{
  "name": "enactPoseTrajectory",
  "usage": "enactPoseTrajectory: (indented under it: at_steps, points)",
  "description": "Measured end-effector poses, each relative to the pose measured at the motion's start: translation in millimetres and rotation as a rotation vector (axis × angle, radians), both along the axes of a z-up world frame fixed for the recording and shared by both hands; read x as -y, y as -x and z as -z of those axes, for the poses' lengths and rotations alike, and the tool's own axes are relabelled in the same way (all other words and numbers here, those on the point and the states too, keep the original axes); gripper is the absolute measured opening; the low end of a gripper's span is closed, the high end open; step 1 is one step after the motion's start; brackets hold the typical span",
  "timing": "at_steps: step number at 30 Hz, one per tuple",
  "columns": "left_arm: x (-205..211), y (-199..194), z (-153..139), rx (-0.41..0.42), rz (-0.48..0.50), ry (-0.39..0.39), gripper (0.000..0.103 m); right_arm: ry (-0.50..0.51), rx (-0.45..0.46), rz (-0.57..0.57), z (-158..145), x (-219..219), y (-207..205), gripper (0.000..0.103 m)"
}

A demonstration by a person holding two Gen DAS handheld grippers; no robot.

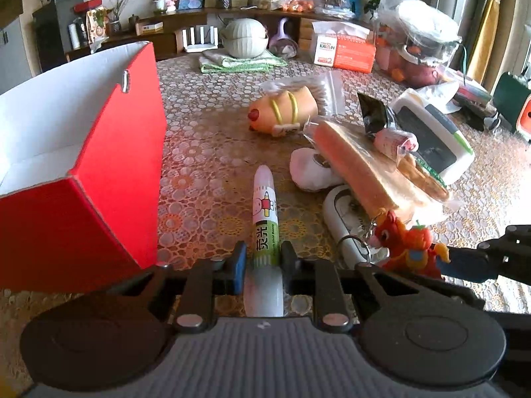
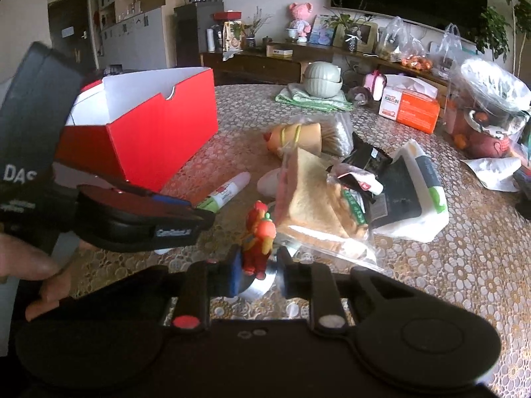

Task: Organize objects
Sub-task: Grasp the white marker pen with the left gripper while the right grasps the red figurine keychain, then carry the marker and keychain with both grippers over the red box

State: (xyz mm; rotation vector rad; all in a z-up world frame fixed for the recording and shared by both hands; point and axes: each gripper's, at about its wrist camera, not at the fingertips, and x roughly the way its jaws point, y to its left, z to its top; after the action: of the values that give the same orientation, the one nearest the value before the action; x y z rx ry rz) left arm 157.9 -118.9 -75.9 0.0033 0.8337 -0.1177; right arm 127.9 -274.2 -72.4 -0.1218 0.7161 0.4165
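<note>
Now white-green highlighter (image 1: 264, 219) — left claw (image 1: 264, 262)

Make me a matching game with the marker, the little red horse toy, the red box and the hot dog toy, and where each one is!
Things:
1. marker
2. red horse toy
3. red box
4. hot dog toy

Places:
A. lying on the table beyond the sandwich, in no gripper
B. between the fingers of the left hand-held gripper
C. standing open on the table, left of the marker in the left wrist view
D. between the fingers of the right hand-held gripper

Pairs: 1-B, 2-D, 3-C, 4-A
</note>
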Motion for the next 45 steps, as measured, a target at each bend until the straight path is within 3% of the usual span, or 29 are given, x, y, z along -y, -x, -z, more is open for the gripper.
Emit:
enactPoseTrajectory:
  at_steps: [13,15,20,28,33,45]
  points:
    - [-10,18,-16,0.042,0.021,0.056,0.021,0.013,-0.021,0.02,1,5,4,0.021]
    - [-11,21,-16,0.044,0.026,0.061,0.021,0.017,-0.044,0.006,5,4,6,0.012]
    - [-14,27,-17,0.044,0.029,0.072,0.021,0.035,-0.039,0.016,11,0,7,0.012]
    - [-17,32,-21,0.06,0.027,0.075,0.021,-0.008,0.012,0.035,-10,7,8,0.011]
    - [-18,37,-32,0.086,0.041,0.101,0.016,-0.02,0.036,0.037,-20,8,7,0.011]
    - [-29,44,-59,0.15,0.045,0.146,0.016,-0.024,0.084,0.014,-60,0,3,0.011]
